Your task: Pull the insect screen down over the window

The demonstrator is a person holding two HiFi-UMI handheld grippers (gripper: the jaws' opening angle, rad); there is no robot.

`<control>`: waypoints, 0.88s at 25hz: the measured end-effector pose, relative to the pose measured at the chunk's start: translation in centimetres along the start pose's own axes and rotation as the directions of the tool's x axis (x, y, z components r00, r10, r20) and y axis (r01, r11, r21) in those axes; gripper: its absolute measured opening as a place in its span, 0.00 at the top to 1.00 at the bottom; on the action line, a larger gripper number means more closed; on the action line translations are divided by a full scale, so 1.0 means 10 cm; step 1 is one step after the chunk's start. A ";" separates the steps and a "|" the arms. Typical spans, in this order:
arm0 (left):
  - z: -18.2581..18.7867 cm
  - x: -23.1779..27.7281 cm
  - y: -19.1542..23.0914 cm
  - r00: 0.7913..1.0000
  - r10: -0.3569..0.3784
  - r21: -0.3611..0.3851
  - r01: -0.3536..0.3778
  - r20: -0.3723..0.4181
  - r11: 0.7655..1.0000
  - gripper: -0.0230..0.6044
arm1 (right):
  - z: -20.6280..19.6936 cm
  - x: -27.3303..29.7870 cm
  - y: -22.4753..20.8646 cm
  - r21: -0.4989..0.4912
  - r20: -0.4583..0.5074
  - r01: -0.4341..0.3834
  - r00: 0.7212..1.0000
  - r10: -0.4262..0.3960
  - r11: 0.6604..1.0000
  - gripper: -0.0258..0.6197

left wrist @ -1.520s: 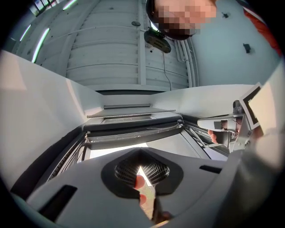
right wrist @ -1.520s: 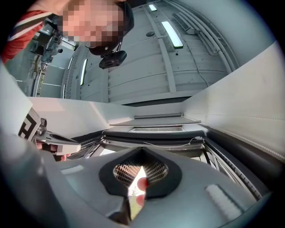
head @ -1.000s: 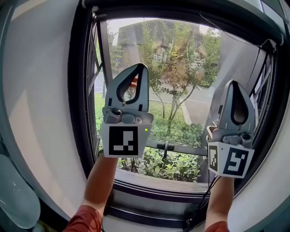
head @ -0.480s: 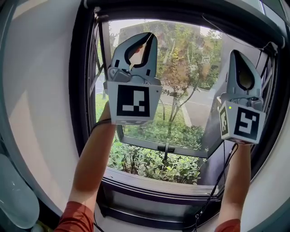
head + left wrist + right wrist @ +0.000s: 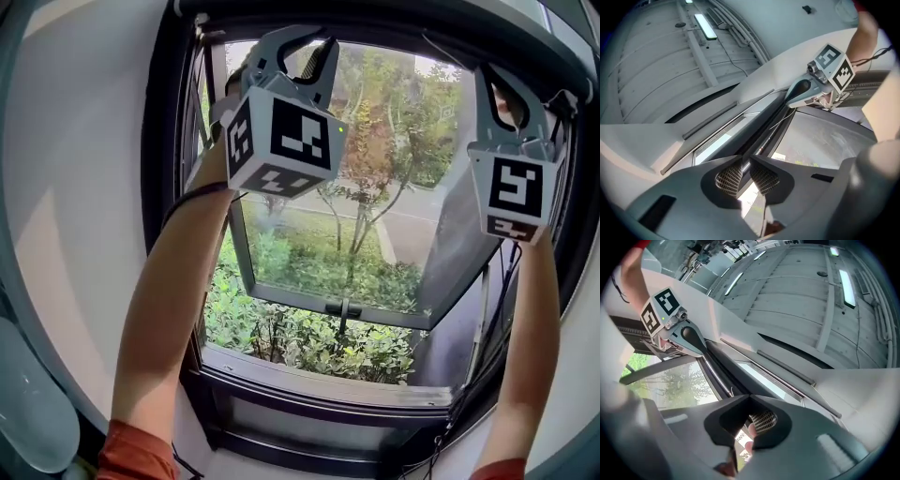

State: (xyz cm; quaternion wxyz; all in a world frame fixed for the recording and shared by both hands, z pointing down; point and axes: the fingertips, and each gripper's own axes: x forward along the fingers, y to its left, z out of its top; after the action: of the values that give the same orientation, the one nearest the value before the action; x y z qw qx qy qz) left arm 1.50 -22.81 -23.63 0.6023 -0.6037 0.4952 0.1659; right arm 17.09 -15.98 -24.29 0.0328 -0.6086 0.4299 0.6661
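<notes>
The insect screen is rolled up in the dark bar (image 5: 375, 21) along the top of the window. Both grippers are raised to it. My left gripper (image 5: 292, 37) is at the bar's left end, my right gripper (image 5: 494, 77) near its right end. In the left gripper view the left gripper's jaws (image 5: 746, 177) are opening. A narrow gap shows between the ribbed pads (image 5: 729, 178), with nothing in it, and the dark rail (image 5: 771, 123) lies just beyond. In the right gripper view the right gripper (image 5: 751, 423) is shut on nothing, below the rail (image 5: 723, 365).
The glass sash (image 5: 347, 302) is swung outward, with its handle at the bottom middle. Trees and shrubs show outside. A black cable (image 5: 489, 349) hangs along the right frame. A white wall (image 5: 84, 234) flanks the window on the left. Ceiling lights (image 5: 705, 26) are overhead.
Both grippers have risen from the middle of the window to its top bar. The left gripper has tilted forward and its jaws have parted slightly.
</notes>
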 end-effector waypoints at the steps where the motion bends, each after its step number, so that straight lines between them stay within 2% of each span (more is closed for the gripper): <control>1: -0.02 0.04 -0.01 1.000 -0.012 0.039 0.013 -0.013 0.999 0.91 | 0.01 0.03 0.01 -0.024 -0.002 -0.017 1.000 0.017 1.000 0.93; 2: -0.04 0.08 -0.03 0.999 -0.025 0.090 0.027 -0.027 0.996 0.91 | 0.02 0.07 0.04 -0.046 -0.006 -0.041 0.999 0.041 0.998 0.85; 4: -0.09 0.14 -0.08 0.997 -0.050 0.202 0.062 -0.060 0.977 0.90 | 0.02 0.13 0.09 -0.094 -0.020 -0.088 0.996 0.086 0.992 0.84; 6: -0.12 0.21 -0.10 0.993 -0.067 0.275 0.091 -0.093 0.957 0.88 | -0.02 0.20 0.13 -0.146 -0.052 -0.135 0.990 0.128 0.980 0.82; 10: -0.12 0.34 -0.07 0.985 -0.095 0.326 0.139 -0.147 0.935 0.83 | -0.16 0.34 0.12 -0.206 -0.142 -0.218 0.971 0.191 0.954 0.77; 16: -0.16 0.45 -0.04 0.968 -0.127 0.372 0.202 -0.217 0.906 0.79 | -0.27 0.43 0.04 -0.226 -0.226 -0.269 0.949 0.218 0.936 0.75; 18: -0.22 0.47 -0.04 0.962 -0.129 0.410 0.221 -0.240 0.885 0.78 | -0.33 0.44 0.03 -0.260 -0.257 -0.281 0.942 0.214 0.924 0.75; 21: -0.31 0.50 -0.02 0.952 -0.125 0.485 0.253 -0.281 0.837 0.76 | -0.44 0.46 0.02 -0.330 -0.290 -0.298 0.935 0.205 0.896 0.74; 22: -0.31 0.51 -0.01 0.950 -0.124 0.495 0.258 -0.287 0.830 0.76 | -0.46 0.46 0.01 -0.343 -0.301 -0.305 0.932 0.204 0.888 0.74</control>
State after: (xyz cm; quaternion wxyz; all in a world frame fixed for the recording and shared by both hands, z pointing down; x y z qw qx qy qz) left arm 2.68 -27.62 -26.95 0.6927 -0.4781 0.5281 -0.1127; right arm 19.47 -21.13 -27.62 -0.2313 -0.6219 0.3681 0.6513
